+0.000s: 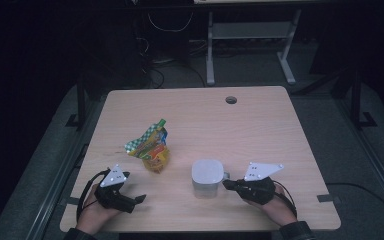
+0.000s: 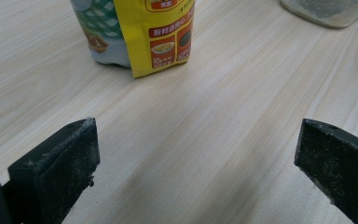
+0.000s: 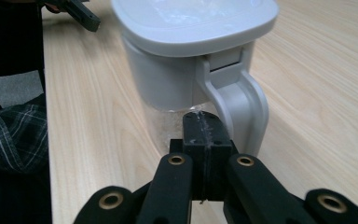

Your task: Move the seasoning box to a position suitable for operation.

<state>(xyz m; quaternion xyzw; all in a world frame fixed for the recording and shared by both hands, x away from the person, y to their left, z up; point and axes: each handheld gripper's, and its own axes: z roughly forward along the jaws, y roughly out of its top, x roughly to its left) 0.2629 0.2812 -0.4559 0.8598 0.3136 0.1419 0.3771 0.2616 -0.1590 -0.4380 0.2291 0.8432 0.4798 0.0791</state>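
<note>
A jug (image 1: 207, 175) with a white lid and a clear body stands on the wooden table (image 1: 260, 130) near the front. Its handle (image 3: 242, 105) faces my right gripper (image 1: 227, 184). In the right gripper view that gripper (image 3: 204, 123) is shut, its pads pressed together with nothing between them and its tips just beside the handle. A crumpled green and yellow snack pouch (image 1: 152, 147) lies left of the jug. My left gripper (image 1: 136, 202) rests at the front left, open, with its jaws wide apart (image 2: 196, 135) and the pouch (image 2: 140, 32) a short way ahead.
A round cable hole (image 1: 231, 99) sits near the table's far edge. Behind the table stands a grey metal frame (image 1: 250, 45) on a dark floor. A plaid sleeve (image 3: 9, 135) shows at the left of the right gripper view.
</note>
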